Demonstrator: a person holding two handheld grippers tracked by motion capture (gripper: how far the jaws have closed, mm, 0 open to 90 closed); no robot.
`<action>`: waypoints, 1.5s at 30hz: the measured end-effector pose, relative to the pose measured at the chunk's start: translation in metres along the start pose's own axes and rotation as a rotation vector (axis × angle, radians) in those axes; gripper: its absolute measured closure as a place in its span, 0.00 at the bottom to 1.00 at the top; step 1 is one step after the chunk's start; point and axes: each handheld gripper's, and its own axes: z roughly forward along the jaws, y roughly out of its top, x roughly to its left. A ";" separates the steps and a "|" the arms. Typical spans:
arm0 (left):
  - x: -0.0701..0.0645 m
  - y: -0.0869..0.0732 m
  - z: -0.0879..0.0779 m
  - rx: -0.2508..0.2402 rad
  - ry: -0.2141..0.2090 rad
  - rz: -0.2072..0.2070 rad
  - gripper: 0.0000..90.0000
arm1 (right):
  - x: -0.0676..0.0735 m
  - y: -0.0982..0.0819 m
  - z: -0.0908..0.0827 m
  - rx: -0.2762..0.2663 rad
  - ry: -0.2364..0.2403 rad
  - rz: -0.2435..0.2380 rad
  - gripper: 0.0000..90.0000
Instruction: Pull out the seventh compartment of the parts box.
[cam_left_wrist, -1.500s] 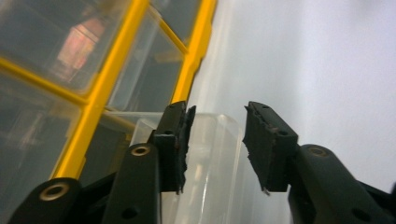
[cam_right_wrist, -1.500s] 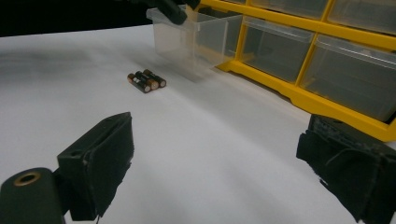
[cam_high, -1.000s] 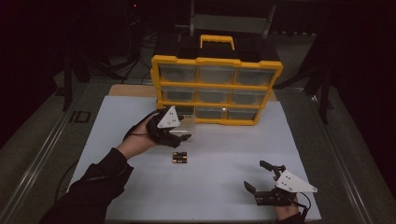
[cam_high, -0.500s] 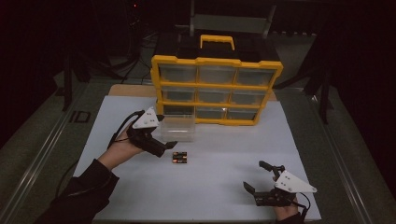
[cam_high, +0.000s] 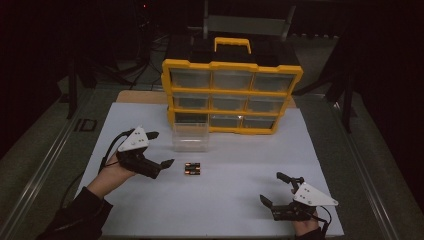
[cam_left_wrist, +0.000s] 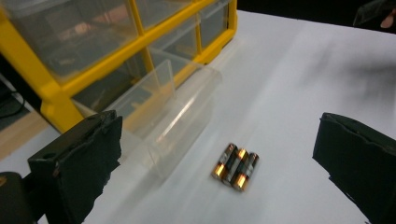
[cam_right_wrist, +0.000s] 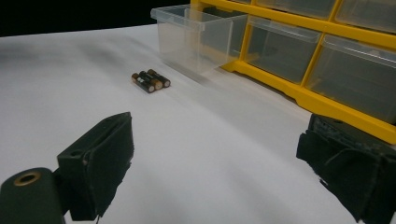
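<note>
The left gripper (cam_high: 154, 149) is being held low over the white table (cam_high: 240, 200) at the near left, tilted so that its jaws are pointing right toward the batteries (cam_high: 192, 169). Its jaws are standing wide apart with nothing between them. The right gripper (cam_high: 277, 189) is being rested on the table at the near right, its jaws likewise spread and empty, aimed left across the table.

Compared with a second ago, the left gripper is being seen farther left and nearer, away from the clear drawer (cam_high: 190, 136) at which it was then placed; its jaws have just been opening, and the drawer is left pulled out of the bottom left slot of the yellow cabinet (cam_high: 232, 95). The right gripper is being kept where it was.

Three batteries are lying side by side, touching one another, on the table just near of the drawer, between the two grippers. One drawer is pulled out. Nine compartments are counted in the cabinet, in three rows of three.
</note>
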 end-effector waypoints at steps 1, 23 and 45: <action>-0.001 -0.003 -0.002 0.000 0.005 0.000 0.00 | 0.000 0.000 0.000 -0.001 0.001 0.001 0.09; -0.014 -0.069 -0.027 -0.055 0.039 -0.106 0.00 | 0.001 0.000 0.001 0.006 0.006 -0.001 0.09; -0.020 -0.121 -0.024 -0.050 0.069 -0.178 0.00 | 0.001 0.000 0.001 0.009 0.008 -0.005 0.09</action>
